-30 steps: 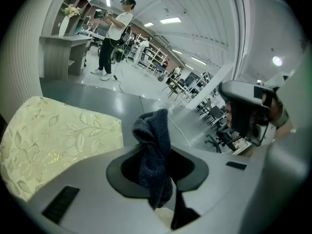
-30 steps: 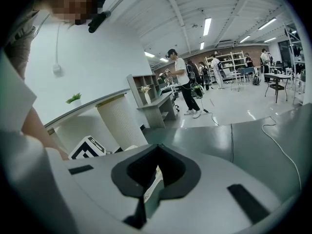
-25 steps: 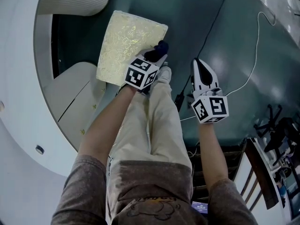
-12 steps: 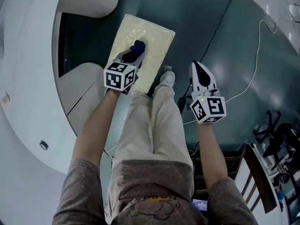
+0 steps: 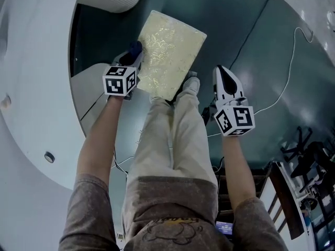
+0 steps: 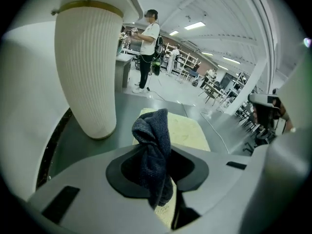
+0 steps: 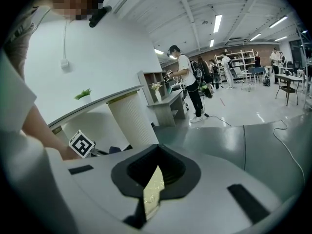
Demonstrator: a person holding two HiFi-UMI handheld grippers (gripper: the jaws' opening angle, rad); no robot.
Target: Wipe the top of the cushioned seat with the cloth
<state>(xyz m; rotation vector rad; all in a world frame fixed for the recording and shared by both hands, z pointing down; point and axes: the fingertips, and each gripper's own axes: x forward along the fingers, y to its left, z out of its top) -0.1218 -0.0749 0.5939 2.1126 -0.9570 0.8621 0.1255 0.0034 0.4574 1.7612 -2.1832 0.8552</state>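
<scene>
- Left tongs (image 5: 132, 58) are clamped tight on the dark cloth (image 6: 153, 152), which is bunched up between them.
- The cushioned seat (image 5: 171, 48) lies just right of those tongs, cloth at its left edge.
- Right tongs (image 5: 222, 73) are pressed together and empty, off the seat's right side, beside the person's shoe (image 5: 191, 83).

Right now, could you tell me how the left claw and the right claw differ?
The left claw is shut on the dark cloth; the right claw is shut on nothing. The left claw sits at the left edge of the cushioned seat; the right claw hangs over the floor, apart from it. Both carry a marker cube.
</scene>
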